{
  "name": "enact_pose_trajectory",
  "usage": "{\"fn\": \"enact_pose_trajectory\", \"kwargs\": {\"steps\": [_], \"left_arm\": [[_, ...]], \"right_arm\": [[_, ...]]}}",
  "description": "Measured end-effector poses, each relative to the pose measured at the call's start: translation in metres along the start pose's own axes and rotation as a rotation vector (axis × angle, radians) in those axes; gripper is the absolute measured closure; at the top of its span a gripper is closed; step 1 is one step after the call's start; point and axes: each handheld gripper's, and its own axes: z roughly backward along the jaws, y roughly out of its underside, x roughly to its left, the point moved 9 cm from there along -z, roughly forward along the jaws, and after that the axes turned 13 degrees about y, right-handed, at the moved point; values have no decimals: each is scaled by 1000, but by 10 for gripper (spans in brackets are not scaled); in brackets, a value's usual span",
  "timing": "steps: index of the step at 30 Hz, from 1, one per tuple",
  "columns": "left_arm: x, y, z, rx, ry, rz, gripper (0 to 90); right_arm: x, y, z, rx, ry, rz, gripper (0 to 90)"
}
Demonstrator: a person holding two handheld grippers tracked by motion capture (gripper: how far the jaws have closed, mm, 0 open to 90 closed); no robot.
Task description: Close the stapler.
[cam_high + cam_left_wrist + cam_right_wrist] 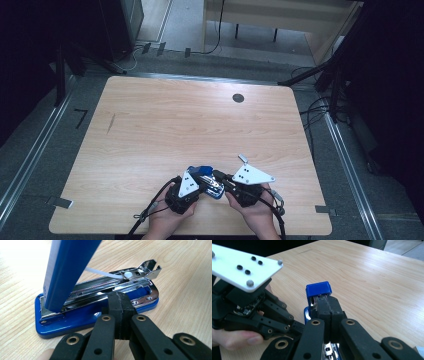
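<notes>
A blue stapler is seen lying on the wooden table, close to the near edge and roughly midway along it, between the two grippers. In the high view the left gripper is held by a hand at the stapler's left and the right gripper by a hand at its right, with both sets of jaws brought in toward the stapler from opposite sides.

In the left gripper view the stapler is shown opened up: its blue top arm is raised steeply, while the blue base lies flat on the table and the shiny metal staple channel is laid bare along it. The left gripper is seen with its jaws pressed together, nothing being held between them; the closed tips are placed against the side of the base, just below the metal channel.

In the right gripper view the right gripper is likewise seen clenched, pad against pad, with no thing caught between. Its closed tips are set against the underside of the raised blue arm, just below the arm's end. The left gripper is seen beside it, at the left of that view, with fingers of the hand wrapped around its body
</notes>
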Motion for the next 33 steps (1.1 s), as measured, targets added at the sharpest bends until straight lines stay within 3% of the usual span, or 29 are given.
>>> {"fn": "enact_pose_trajectory", "kwargs": {"steps": [33], "left_arm": [[0, 0, 0, -2, -4, -2, 900]], "right_arm": [[20, -38, -30, -31, -44, 51, 900]]}}
